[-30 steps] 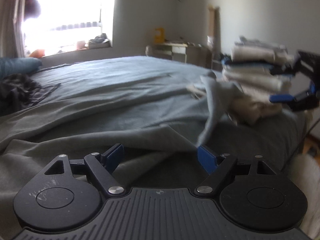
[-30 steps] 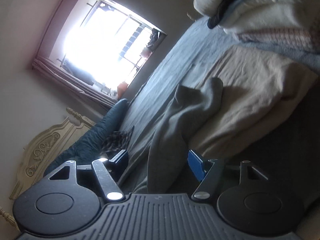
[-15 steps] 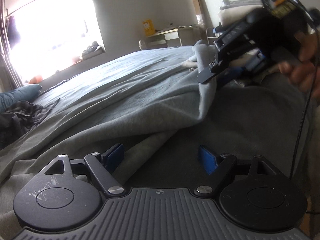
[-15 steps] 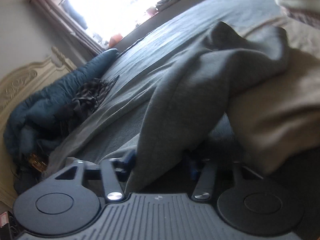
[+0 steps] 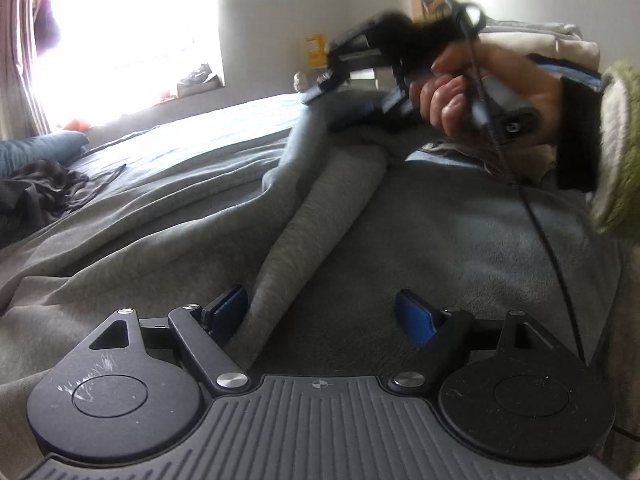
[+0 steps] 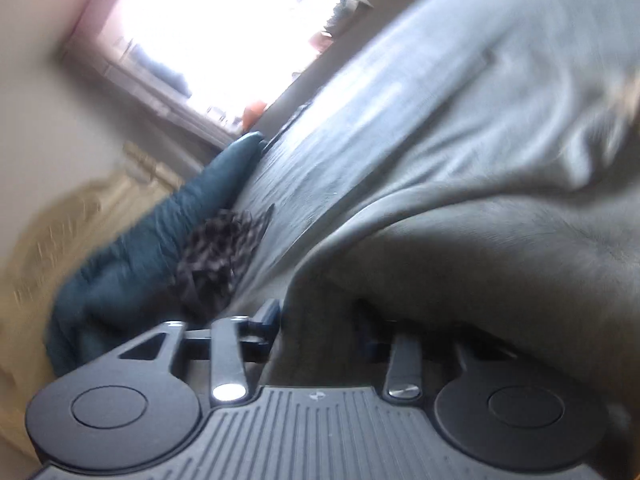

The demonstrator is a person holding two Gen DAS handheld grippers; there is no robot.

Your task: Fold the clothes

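Note:
A large grey garment [image 5: 320, 208] lies spread over the bed. In the left wrist view my right gripper [image 5: 352, 100] hangs above it at the top, held by a hand [image 5: 452, 96], with a raised ridge of the grey cloth running up to its fingers. In the right wrist view, which is blurred, the right gripper [image 6: 320, 320] has the grey garment [image 6: 480, 200] filling the gap between its fingers; its jaws are opening. My left gripper [image 5: 320, 312] sits low over the cloth, open, with the ridge's lower end lying beside its left finger [image 5: 228, 308].
A stack of folded clothes [image 5: 540, 40] stands behind the hand at the right. A dark patterned cloth [image 5: 36, 188] and a teal pillow [image 5: 36, 148] lie at the far left by the bright window. A black cable [image 5: 552, 260] hangs from the right gripper. A green sleeve [image 5: 616, 140] is at the right edge.
The right gripper took hold of the grey cloth near the stack and carried it left across the bed, pulling up a long ridge. The left gripper stayed open and barely moved.

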